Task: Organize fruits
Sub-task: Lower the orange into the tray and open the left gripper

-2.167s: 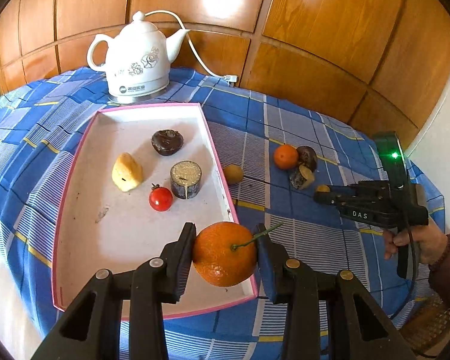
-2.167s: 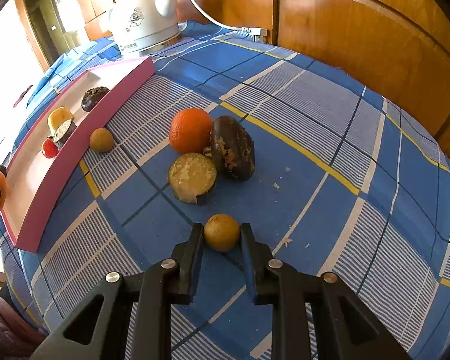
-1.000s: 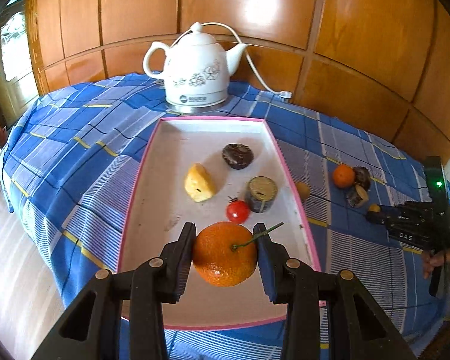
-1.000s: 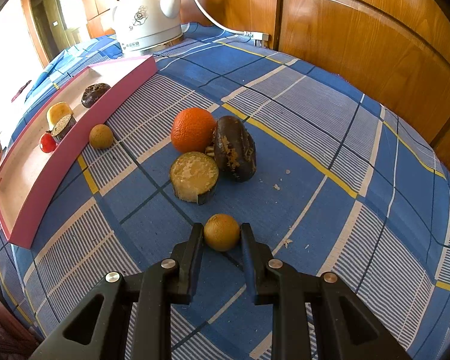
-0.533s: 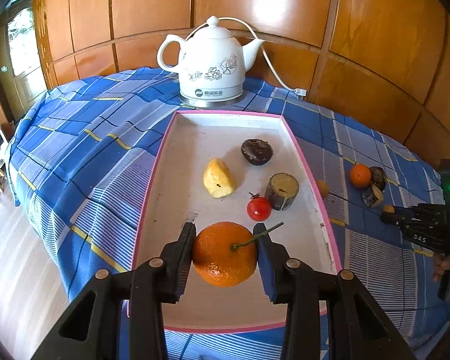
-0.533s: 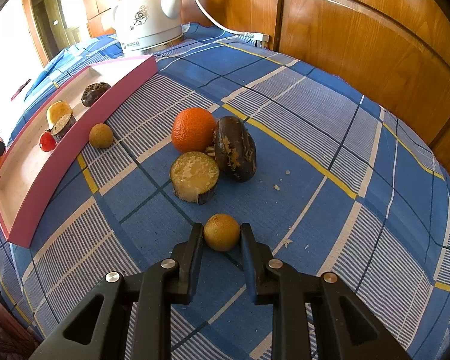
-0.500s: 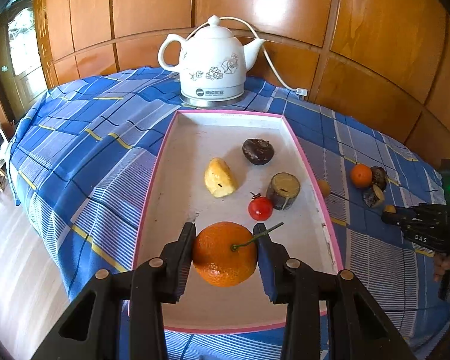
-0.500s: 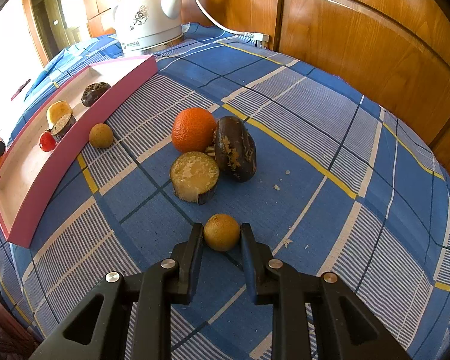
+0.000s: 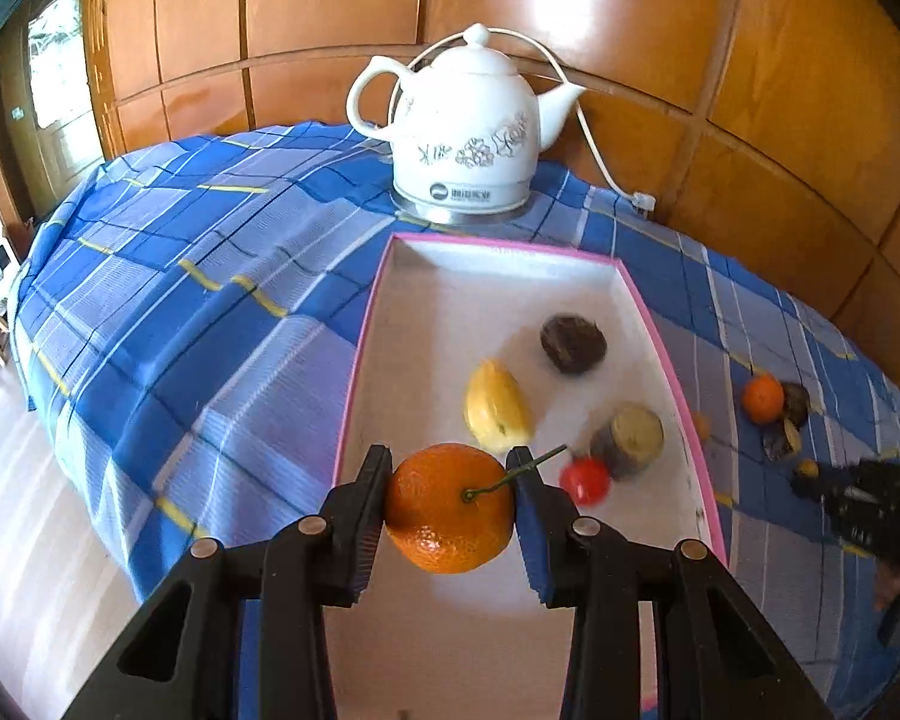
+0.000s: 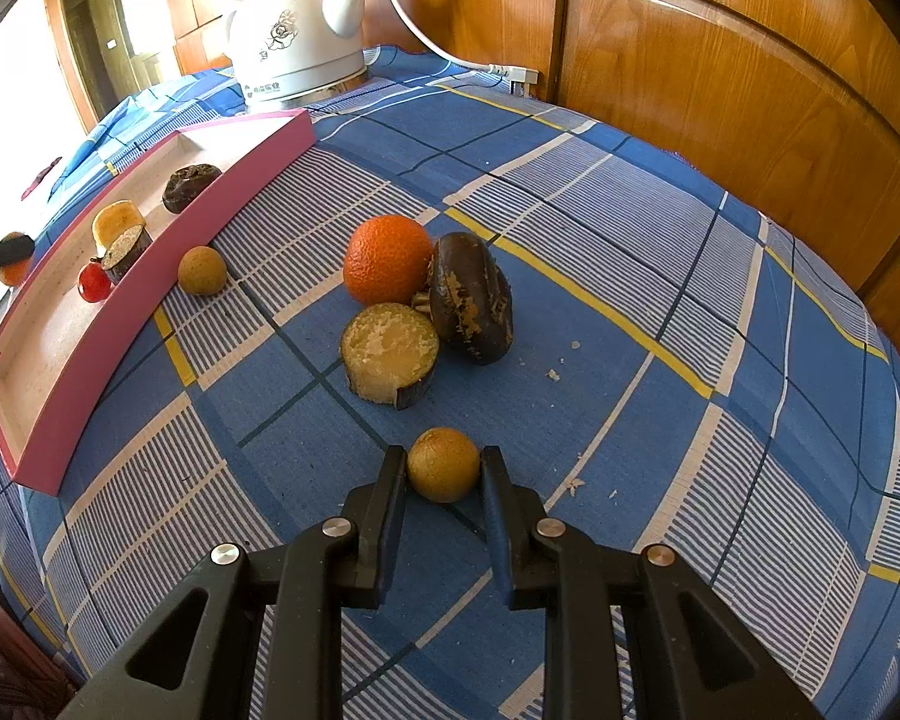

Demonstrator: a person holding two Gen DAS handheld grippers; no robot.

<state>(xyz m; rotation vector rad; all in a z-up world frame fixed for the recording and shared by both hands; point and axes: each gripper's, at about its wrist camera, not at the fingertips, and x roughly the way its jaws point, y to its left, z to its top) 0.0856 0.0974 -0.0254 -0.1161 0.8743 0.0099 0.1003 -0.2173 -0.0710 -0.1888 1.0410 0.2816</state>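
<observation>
Pink tray point(image 9: 660, 324) as reference: far end toward kettle point(image 9: 465, 138) bare, near end bare too. Mid-floor blocked by yellow piece point(image 9: 495, 405), dark fruit point(image 9: 573, 343), cut round point(image 9: 627, 438), cherry tomato point(image 9: 585, 480). Small brown ball point(image 10: 202, 270) just beside outer wall. Cloth point(image 10: 660, 276) beyond fruit cluster point(image 10: 426, 306) open.

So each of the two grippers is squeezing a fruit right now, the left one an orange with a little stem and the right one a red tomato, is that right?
Not quite. The right gripper is shut on a small round brownish-yellow fruit, not a red tomato; the right wrist view shows it. The red tomato lies in the pink tray. The left gripper does squeeze the stemmed orange.
</observation>
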